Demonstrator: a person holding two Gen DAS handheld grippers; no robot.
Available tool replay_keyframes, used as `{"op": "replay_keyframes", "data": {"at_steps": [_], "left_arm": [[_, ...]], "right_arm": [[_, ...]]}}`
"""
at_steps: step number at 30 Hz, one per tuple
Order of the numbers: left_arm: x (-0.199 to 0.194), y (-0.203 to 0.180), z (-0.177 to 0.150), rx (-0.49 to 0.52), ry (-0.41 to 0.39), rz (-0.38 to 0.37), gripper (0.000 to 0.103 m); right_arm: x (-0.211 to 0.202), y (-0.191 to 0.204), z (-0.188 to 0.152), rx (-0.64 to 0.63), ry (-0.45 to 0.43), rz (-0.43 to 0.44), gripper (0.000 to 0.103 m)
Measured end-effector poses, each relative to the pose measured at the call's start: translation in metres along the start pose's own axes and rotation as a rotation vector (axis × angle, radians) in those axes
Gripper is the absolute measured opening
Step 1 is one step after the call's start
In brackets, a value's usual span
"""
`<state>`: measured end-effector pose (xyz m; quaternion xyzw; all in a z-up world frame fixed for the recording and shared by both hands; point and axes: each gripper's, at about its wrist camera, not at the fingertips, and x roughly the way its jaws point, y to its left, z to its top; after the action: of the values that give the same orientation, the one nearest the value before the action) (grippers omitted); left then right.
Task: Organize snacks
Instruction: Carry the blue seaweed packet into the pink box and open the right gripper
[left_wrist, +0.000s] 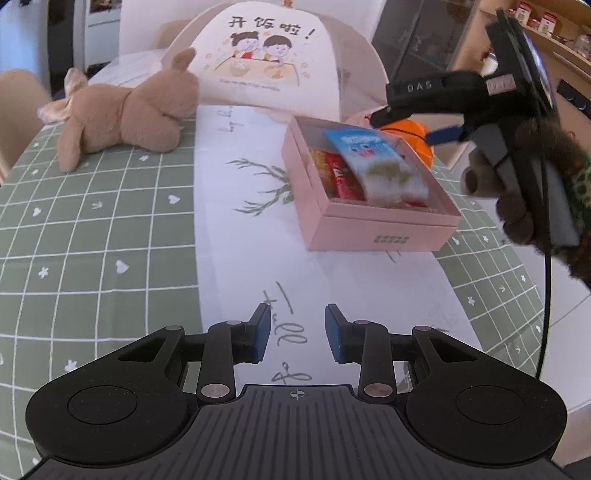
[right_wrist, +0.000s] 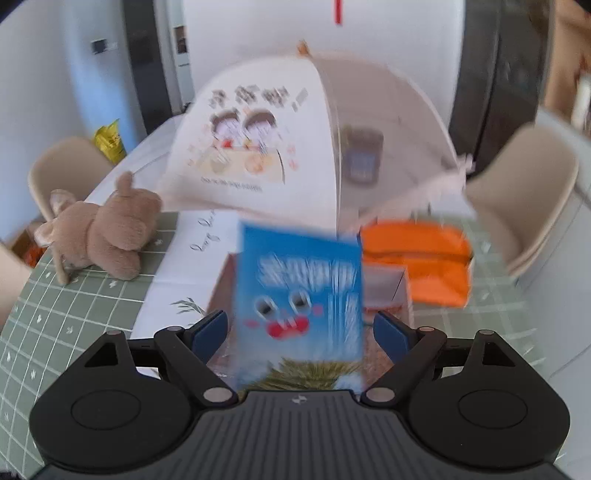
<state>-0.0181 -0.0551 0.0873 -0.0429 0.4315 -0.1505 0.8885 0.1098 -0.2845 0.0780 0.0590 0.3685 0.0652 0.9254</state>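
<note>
The left gripper (left_wrist: 295, 334) hangs low over the white runner (left_wrist: 240, 236), pointing forward and down, its blue pads a narrow gap apart with nothing between them. Beyond it the pink box (left_wrist: 364, 192) sits on the runner, holding a red packet (left_wrist: 341, 177) and an orange-yellow one beside it, with the blue-and-white snack packet (left_wrist: 376, 166) lying tilted across the top, one end raised over the far rim.

Above the box's right side the right gripper (left_wrist: 404, 127) is held in a gloved hand (left_wrist: 517, 188), tilted down toward the box. In its own view the jaws stand wide, the pads (right_wrist: 210, 328) clear of the blurred snack packet (right_wrist: 299, 295) that fills the gap between them; no pad presses on it.

Farther back an orange object (left_wrist: 410, 138) lies just behind the box, a plush rabbit (left_wrist: 125, 114) sprawls on the green checked cloth (left_wrist: 92, 229) to the left, and a domed food cover (left_wrist: 269, 62) with a cartoon print stands at the far end of the table
</note>
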Motion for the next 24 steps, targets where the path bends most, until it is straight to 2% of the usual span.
{"op": "replay_keyframes", "data": {"at_steps": [3, 6, 9, 11, 13, 16, 21, 23, 24], "left_arm": [[0.012, 0.000, -0.003, -0.017, 0.015, 0.003, 0.036], [0.027, -0.004, -0.009, 0.014, -0.011, 0.028, 0.036], [0.040, -0.007, -0.018, 0.034, -0.019, 0.051, 0.036], [0.050, -0.009, -0.025, 0.041, -0.022, 0.075, 0.036], [0.060, -0.012, -0.031, 0.056, -0.034, 0.104, 0.036], [0.067, -0.019, -0.037, 0.098, -0.098, 0.127, 0.038], [0.074, -0.035, -0.044, 0.174, -0.155, 0.152, 0.049], [0.075, -0.036, -0.048, 0.160, -0.180, 0.154, 0.051], [0.075, -0.037, -0.049, 0.153, -0.189, 0.155, 0.052]], "right_arm": [[0.002, -0.012, -0.015, 0.041, -0.010, 0.072, 0.087], [-0.012, -0.021, -0.030, 0.049, -0.060, 0.067, 0.087], [-0.027, -0.031, -0.059, 0.088, -0.081, 0.075, 0.087], [-0.036, -0.030, -0.090, 0.086, -0.096, 0.039, 0.087], [-0.042, -0.024, -0.128, 0.061, -0.117, -0.033, 0.087], [-0.038, -0.010, -0.172, -0.001, -0.094, -0.092, 0.087], [-0.020, -0.002, -0.199, -0.019, -0.008, -0.097, 0.089], [-0.019, 0.000, -0.205, -0.031, -0.045, -0.114, 0.093], [-0.017, -0.001, -0.205, -0.027, -0.052, -0.126, 0.098]]}}
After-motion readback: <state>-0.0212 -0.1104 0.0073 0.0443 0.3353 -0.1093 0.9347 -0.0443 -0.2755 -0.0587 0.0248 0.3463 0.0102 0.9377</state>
